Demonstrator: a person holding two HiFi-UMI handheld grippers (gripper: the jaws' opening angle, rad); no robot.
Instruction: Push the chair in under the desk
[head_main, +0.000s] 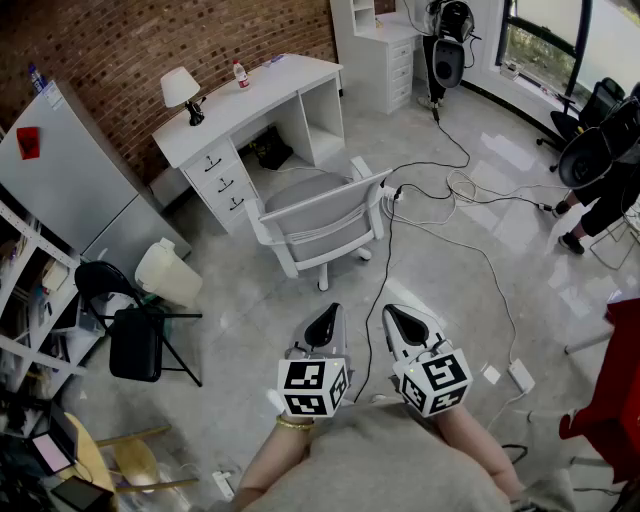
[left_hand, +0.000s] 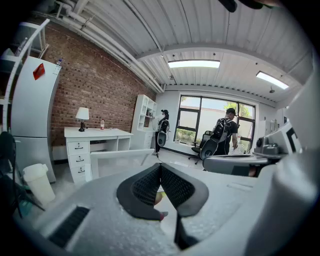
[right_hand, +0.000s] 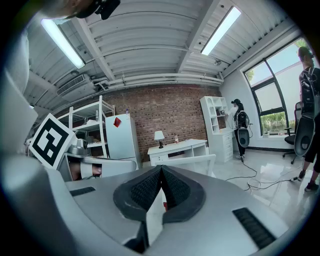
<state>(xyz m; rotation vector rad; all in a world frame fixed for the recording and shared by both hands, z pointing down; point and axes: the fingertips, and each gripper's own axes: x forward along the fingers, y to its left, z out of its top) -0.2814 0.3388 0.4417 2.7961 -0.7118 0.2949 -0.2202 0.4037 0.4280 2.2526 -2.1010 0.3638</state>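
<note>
The left gripper is closed, its pads pressed together on nothing, and it hangs over the floor well short of the chair. Just beside it, the right gripper is likewise closed and empty. The chair stands on the floor, pulled out before the white worktop. Its seat faces the kneehole and its backrest faces the grippers, running roughly parallel to the worktop's front edge.
</note>
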